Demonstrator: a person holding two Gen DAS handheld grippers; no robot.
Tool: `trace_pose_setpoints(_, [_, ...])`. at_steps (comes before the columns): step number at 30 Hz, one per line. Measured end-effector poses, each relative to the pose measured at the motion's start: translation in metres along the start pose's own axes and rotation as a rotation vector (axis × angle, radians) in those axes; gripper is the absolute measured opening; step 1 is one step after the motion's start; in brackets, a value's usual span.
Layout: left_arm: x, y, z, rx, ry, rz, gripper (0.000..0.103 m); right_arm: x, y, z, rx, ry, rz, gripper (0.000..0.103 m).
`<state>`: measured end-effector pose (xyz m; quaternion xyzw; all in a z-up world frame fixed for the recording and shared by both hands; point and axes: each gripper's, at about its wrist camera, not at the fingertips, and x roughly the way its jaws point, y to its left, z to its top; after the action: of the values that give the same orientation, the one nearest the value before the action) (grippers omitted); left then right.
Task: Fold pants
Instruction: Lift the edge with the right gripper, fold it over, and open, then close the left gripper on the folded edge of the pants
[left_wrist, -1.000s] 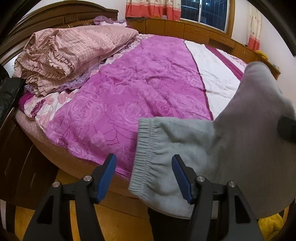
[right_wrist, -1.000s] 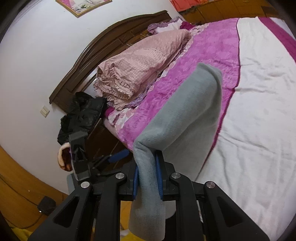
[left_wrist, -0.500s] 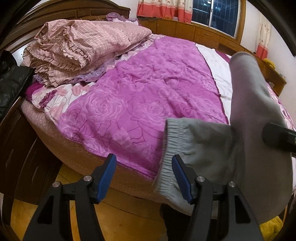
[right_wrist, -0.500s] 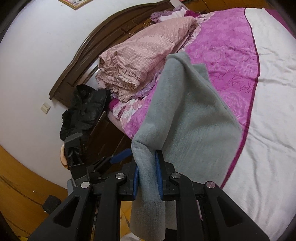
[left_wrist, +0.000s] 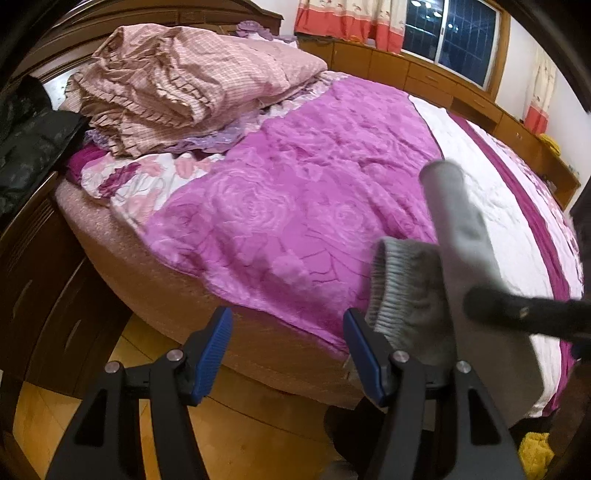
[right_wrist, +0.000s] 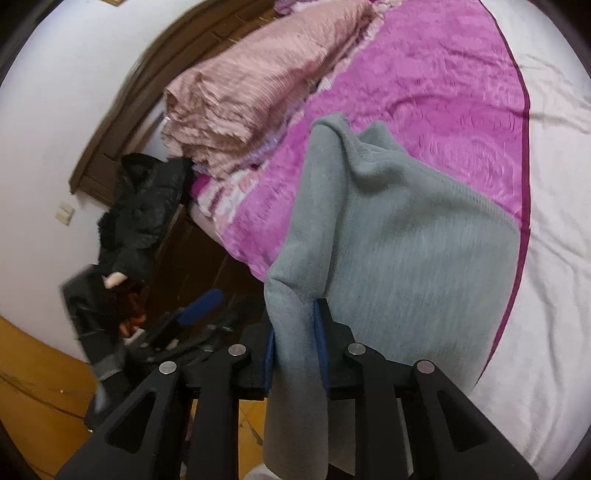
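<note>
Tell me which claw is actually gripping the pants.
The right claw: its blue pads pinch the grey pants. The left claw gapes open, holding nothing.

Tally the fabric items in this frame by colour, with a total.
Grey: 1, the pants, clamped in the right gripper
Magenta: 1, bedspread
Pink checked: 1, quilt
Black: 1, jacket
Total: 4

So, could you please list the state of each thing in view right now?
Left gripper: open, holding nothing.
Right gripper: shut on the pants.
Pants: grey, lifted, partly draped over the bed.
Quilt: crumpled in a heap near the headboard.
Bed: covered with a spread.
</note>
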<state>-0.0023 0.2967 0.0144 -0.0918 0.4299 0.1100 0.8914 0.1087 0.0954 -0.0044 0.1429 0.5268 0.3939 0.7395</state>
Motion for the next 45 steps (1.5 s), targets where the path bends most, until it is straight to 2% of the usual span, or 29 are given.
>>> trace_pose_setpoints(3, [-0.004,0.005,0.001,-0.015,-0.010,-0.004,0.065,0.005,-0.001,-0.002,-0.004,-0.008,-0.007,0.023])
trace_pose_setpoints(5, [-0.008,0.006,0.001,-0.023,-0.023,-0.021,0.065,0.004,0.002,-0.004,-0.028,-0.025,-0.026,0.032])
trace_pose_setpoints(10, [-0.014,0.002,0.002,-0.031,-0.041,-0.090,0.065,-0.014,0.007,-0.010,-0.122,-0.064,-0.081,0.041])
trace_pose_setpoints(14, [-0.014,-0.004,0.004,-0.053,-0.035,-0.151,0.065,-0.030,0.000,-0.013,-0.131,-0.079,-0.124,0.046])
trace_pose_setpoints(18, [-0.016,-0.018,0.003,-0.048,-0.025,-0.226,0.065,-0.050,-0.016,-0.015,-0.100,-0.104,-0.158,0.047])
trace_pose_setpoints(24, [-0.008,-0.042,-0.005,-0.002,0.009,-0.261,0.065,-0.069,-0.038,-0.024,-0.092,-0.124,-0.257,0.047])
trace_pose_setpoints(32, [0.002,-0.061,-0.014,0.014,0.035,-0.282,0.065,-0.059,-0.056,-0.034,-0.068,-0.081,-0.309,0.047])
trace_pose_setpoints(33, [0.004,-0.062,-0.015,0.012,0.036,-0.290,0.064,-0.058,-0.056,-0.035,-0.069,-0.078,-0.311,0.047])
trace_pose_setpoints(35, [0.008,-0.064,-0.017,0.005,0.036,-0.299,0.048,-0.056,-0.056,-0.036,-0.069,-0.074,-0.310,0.047])
trace_pose_setpoints(36, [0.010,-0.065,-0.018,0.003,0.037,-0.295,0.045,-0.055,-0.057,-0.036,-0.069,-0.072,-0.309,0.047])
trace_pose_setpoints(38, [0.014,-0.066,-0.019,0.006,0.035,-0.282,0.018,-0.054,-0.057,-0.037,-0.069,-0.067,-0.308,0.047])
trace_pose_setpoints(42, [0.010,-0.061,-0.015,-0.027,0.010,-0.316,0.012,-0.054,-0.057,-0.038,-0.063,-0.066,-0.302,0.047])
trace_pose_setpoints(45, [0.006,-0.053,-0.003,-0.035,-0.032,-0.269,0.012,-0.058,-0.057,-0.036,-0.046,-0.098,-0.305,0.047])
